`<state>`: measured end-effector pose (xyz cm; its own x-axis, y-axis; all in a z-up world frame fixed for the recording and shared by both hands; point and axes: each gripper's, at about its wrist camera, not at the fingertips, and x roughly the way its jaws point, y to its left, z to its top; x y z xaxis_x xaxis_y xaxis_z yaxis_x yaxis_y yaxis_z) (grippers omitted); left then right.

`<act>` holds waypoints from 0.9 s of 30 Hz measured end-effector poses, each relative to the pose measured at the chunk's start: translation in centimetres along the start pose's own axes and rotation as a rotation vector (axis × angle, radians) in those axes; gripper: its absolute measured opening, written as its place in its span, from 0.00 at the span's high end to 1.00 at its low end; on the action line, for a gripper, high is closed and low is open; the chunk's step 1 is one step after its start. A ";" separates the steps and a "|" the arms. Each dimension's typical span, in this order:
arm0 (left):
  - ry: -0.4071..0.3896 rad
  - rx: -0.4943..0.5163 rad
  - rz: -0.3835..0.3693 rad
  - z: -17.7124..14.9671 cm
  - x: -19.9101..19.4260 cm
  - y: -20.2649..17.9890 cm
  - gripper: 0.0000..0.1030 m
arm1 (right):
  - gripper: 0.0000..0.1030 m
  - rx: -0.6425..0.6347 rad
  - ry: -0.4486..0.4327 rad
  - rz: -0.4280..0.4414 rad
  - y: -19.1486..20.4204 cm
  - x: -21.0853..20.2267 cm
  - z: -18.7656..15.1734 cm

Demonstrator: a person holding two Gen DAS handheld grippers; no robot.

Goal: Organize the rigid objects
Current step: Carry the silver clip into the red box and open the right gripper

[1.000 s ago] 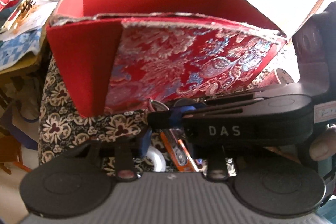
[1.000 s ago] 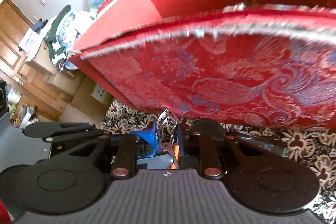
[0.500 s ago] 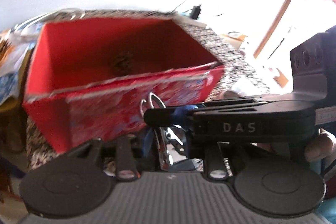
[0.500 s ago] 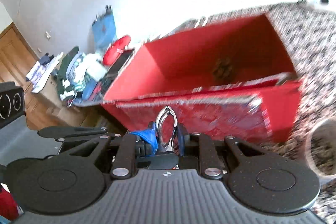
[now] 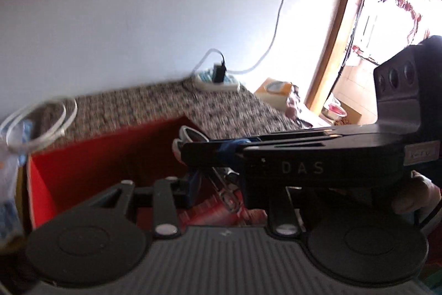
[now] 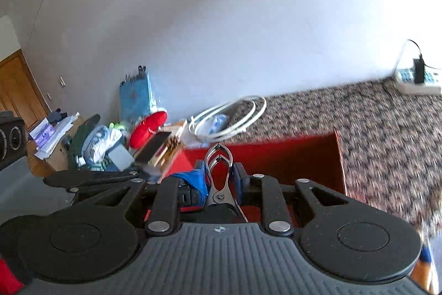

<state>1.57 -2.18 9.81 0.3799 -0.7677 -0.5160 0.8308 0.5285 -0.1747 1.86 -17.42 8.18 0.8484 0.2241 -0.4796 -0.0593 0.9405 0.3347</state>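
My right gripper is squeezed tight. My left gripper sits beside it, nearly closed. Both point a little downward.

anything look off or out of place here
One thing: a loose coil of white cable lies on the patterned tablecloth just behind the open red box, not put away. Otherwise the right gripper simply holds a shiny metal clip above the box.

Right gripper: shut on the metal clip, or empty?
Shut on it: the right gripper has its blue-taped pads pressed against both sides of the metal clip, above the red box.
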 end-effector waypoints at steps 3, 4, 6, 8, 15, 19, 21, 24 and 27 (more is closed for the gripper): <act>-0.013 0.029 0.048 2.0 1.4 1.1 0.78 | 0.98 0.019 0.043 0.015 -0.5 2.9 1.5; -0.009 0.033 0.067 2.5 1.9 1.7 0.78 | 0.98 0.027 0.061 0.018 -0.8 3.8 1.7; 0.012 0.022 0.090 2.9 2.8 3.0 0.78 | 0.98 0.050 0.108 0.024 -1.4 5.8 1.7; 0.047 -0.001 0.105 3.0 3.8 4.5 0.78 | 0.98 0.079 0.167 0.021 -2.1 8.1 1.3; 0.212 -0.072 0.149 1.1 8.5 9.0 0.78 | 0.98 0.179 0.373 0.003 -4.0 14.3 -0.4; 0.290 -0.093 0.169 -0.3 10.6 10.8 0.78 | 0.98 0.229 0.444 -0.037 -4.7 16.5 -1.2; 0.317 -0.099 0.189 -0.7 11.2 11.3 0.78 | 0.98 0.237 0.478 -0.073 -4.9 17.3 -1.8; 0.331 -0.087 0.234 -1.1 11.1 11.7 0.78 | 0.99 0.267 0.498 -0.100 -5.5 17.9 -1.8; 0.342 -0.078 0.271 -1.4 11.2 12.1 0.74 | 0.99 0.334 0.523 -0.121 -6.6 18.5 -2.0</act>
<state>15.31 -3.87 0.77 0.4124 -0.4403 -0.7976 0.6815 0.7300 -0.0506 16.90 -18.97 -4.49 0.4648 0.2956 -0.8346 0.2602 0.8554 0.4479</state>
